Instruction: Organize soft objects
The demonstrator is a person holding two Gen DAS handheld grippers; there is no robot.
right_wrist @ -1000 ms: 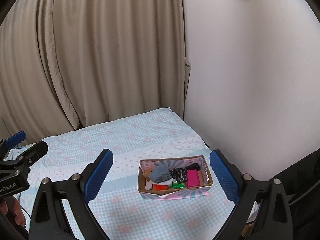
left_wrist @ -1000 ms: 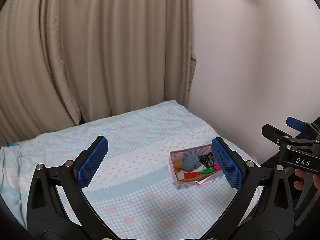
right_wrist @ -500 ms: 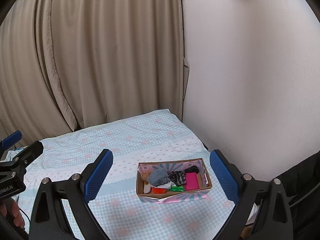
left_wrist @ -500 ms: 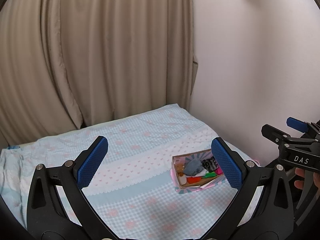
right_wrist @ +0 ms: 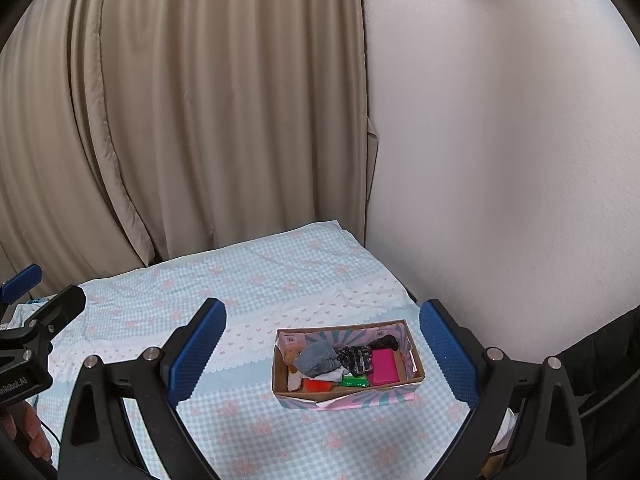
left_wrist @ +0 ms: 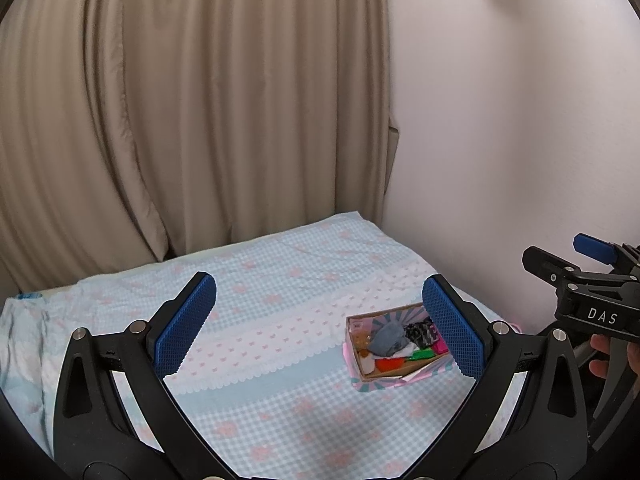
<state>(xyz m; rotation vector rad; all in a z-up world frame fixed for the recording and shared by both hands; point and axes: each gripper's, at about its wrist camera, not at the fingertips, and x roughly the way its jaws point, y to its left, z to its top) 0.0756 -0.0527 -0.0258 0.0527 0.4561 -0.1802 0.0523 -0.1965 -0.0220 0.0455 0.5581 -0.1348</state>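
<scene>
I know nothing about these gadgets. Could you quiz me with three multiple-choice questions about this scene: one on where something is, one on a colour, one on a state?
1. Where do the soft items lie?
A. scattered over the bedspread
B. inside the cardboard box
C. on the floor

2. What colour is the flat rectangular item at the box's right end?
A. pink
B. yellow
C. white

3. How are the two tools?
A. both open and empty
B. both clamped on cloth
C. one holds the box

Answers:
1 B: the items sit within the cardboard box on the bedspread.
2 A: the pink item.
3 A: the left tool and right tool have wide-apart fingers with nothing between.
</scene>
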